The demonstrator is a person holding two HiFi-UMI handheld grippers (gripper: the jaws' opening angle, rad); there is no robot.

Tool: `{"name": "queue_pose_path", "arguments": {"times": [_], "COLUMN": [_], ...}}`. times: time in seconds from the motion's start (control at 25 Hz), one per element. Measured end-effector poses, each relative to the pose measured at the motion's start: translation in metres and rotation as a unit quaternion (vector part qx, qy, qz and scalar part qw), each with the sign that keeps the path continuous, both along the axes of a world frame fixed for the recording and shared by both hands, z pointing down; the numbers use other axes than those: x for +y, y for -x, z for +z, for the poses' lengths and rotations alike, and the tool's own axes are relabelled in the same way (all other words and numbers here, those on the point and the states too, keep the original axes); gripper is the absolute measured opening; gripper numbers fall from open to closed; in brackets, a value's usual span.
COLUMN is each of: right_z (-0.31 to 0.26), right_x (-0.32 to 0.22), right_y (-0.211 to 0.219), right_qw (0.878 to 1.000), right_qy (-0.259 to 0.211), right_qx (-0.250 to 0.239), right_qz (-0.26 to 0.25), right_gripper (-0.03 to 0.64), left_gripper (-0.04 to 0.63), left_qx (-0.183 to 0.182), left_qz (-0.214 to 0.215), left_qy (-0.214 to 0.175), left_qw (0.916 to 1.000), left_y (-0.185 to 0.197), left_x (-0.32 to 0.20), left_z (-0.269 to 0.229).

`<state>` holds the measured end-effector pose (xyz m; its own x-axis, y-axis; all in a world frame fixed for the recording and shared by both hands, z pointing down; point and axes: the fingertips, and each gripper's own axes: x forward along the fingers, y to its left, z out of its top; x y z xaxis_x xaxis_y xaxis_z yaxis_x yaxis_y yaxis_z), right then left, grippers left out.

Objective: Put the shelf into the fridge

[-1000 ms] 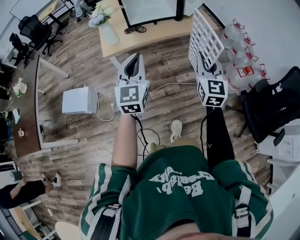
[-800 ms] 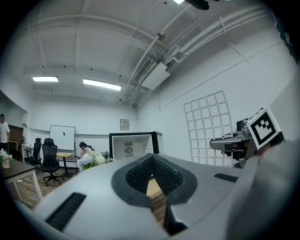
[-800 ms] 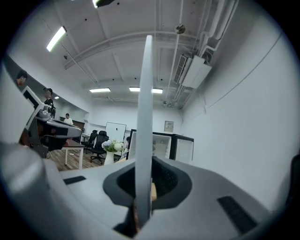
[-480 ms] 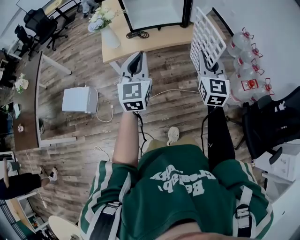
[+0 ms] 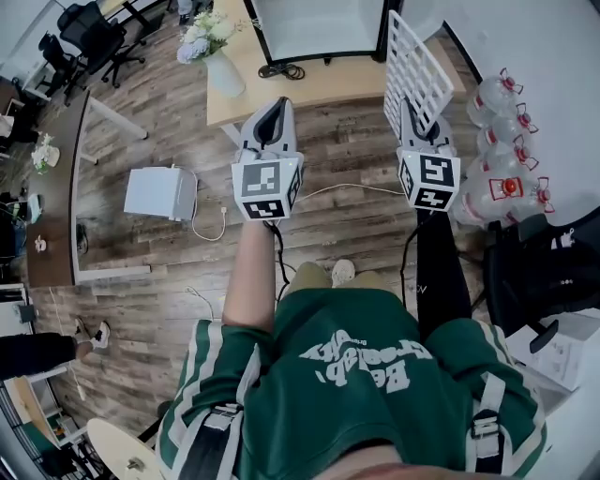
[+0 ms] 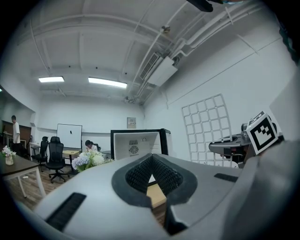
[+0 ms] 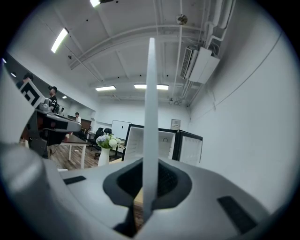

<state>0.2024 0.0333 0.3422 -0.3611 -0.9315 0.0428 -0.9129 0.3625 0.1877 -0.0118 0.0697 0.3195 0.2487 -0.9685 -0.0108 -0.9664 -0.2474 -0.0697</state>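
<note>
- The wearer's green shirt [image 5: 356, 375] is filling the head view at 6 o'clock, with both arms reaching toward 12 o'clock.
- The left claw [image 5: 272, 111] is carrying nothing. Its own view is showing the ribbed pads meeting at their tips, with only a sliver of desk behind them.
- The right claw [image 5: 411, 117] is clamping the near edge of the shelf [image 5: 412, 66]. This white wire grid is standing on edge in the air, short of the fridge.
- The right gripper view is showing the shelf edge-on, as one thin white strip rising from between the pads. The left gripper view is showing its grid face at 3 o'clock, with the right claw beneath it.
- Only the head view is showing the wooden floor [image 5: 141, 272]. A white box [image 5: 159, 195] is sitting at 9 o'clock, water bottles [image 5: 502, 98] at 2 o'clock and a black chair [image 5: 544, 272] at 4 o'clock.
- The desk [image 5: 347, 73] is lying at 12 o'clock. It is bearing a vase of flowers [image 5: 211, 52] and the fridge [image 5: 314, 23], whose door is hanging open on a white interior.
- Only the gripper views are showing the ceiling strip lights [image 6: 107, 82], a whiteboard [image 6: 69, 136] and a seated person [image 6: 88, 146] at the far wall.
</note>
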Motion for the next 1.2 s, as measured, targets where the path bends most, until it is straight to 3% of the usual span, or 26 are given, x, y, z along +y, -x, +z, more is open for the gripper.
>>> {"name": "queue_pose_path", "arguments": {"times": [0.48,1.2], "right_z": [0.003,0.01], "right_x": [-0.053,-0.208], "right_y": [0.016,0.066], "right_qw": [1.0,0.998], "right_qy": [-0.006,-0.001], "right_qx": [0.019,0.052], "right_qz": [0.003,0.025], "right_gripper": [0.031,0.031], "left_gripper": [0.002,0.002], "left_qx": [-0.007,-0.001], "left_qz": [-0.011,0.018], "left_qy": [-0.005,0.014], "left_qw": [0.9999,0.9997], "left_y": [0.015,0.057], "left_x": [-0.049,-0.214], "left_z": [0.0,0.018]}}
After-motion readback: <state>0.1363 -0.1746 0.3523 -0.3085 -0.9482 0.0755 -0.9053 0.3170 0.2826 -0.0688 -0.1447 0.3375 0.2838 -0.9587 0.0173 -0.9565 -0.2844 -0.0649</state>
